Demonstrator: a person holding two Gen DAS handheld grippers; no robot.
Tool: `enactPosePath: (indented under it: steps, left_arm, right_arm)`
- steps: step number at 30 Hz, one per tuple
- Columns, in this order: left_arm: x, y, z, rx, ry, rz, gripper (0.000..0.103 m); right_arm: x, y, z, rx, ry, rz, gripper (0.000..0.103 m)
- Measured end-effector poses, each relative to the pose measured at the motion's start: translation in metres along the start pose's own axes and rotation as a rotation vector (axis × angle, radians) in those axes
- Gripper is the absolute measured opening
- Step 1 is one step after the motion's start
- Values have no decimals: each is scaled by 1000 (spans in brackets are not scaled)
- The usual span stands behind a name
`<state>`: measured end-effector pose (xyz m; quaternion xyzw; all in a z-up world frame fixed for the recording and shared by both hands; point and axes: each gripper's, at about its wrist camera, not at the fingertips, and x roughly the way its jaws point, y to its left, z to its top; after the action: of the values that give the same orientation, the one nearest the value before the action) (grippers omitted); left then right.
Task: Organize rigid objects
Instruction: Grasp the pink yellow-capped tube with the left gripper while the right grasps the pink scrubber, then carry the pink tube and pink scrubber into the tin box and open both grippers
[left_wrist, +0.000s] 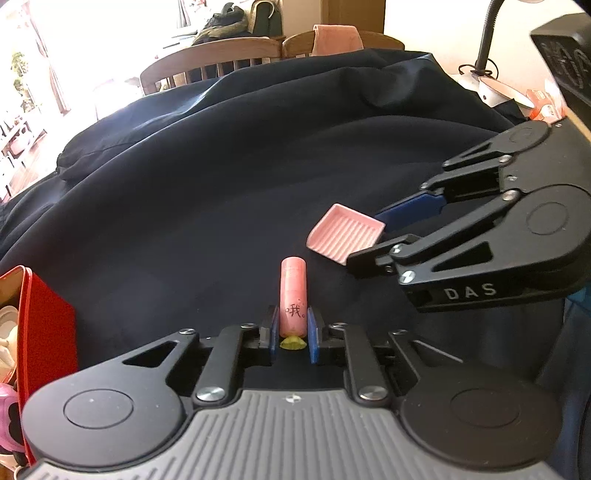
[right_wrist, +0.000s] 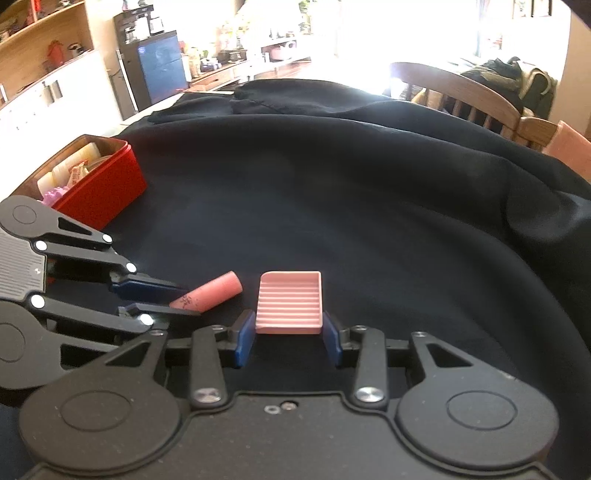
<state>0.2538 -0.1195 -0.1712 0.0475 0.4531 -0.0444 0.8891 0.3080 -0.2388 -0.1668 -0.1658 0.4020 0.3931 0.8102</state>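
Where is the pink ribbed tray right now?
The pink ribbed tray sits between the right gripper's blue pads on the dark cloth, just right of the pink tube that the left gripper holds.

dark cloth (right_wrist: 332, 206) bears red box (right_wrist: 107, 192).

Ahead of both sets of fingers the dark cloth-covered desk (right_wrist: 332, 206) lies open up to its rumpled folds. A red rectangular box (right_wrist: 107, 192) full of small items blocks the way to the left of the left gripper's fingers (left_wrist: 272, 326).
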Motion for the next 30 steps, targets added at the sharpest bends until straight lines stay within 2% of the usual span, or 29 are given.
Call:
enactPosePath:
  steps: [9,11,16,23,30]
  left_arm:
    - [-17,14,-1,-99,10,-12,15]
    - [-21,17,-3,-112,21,8,15]
    - [-35,28,-10,-145,26,29,15]
    - [-63,44,-19,-207,32,17,15]
    - [-94,61,-30,-225,3,16,15]
  right_arm:
    - [-26,10,-10,91,-9,-20,38]
    - [-33,14,-10,103,-13,-21,38]
    - [-48,26,-11,110,-21,-21,39]
    - [-72,52,-7,100,-42,-23,38]
    - [-94,83,4,94,-71,-25,39]
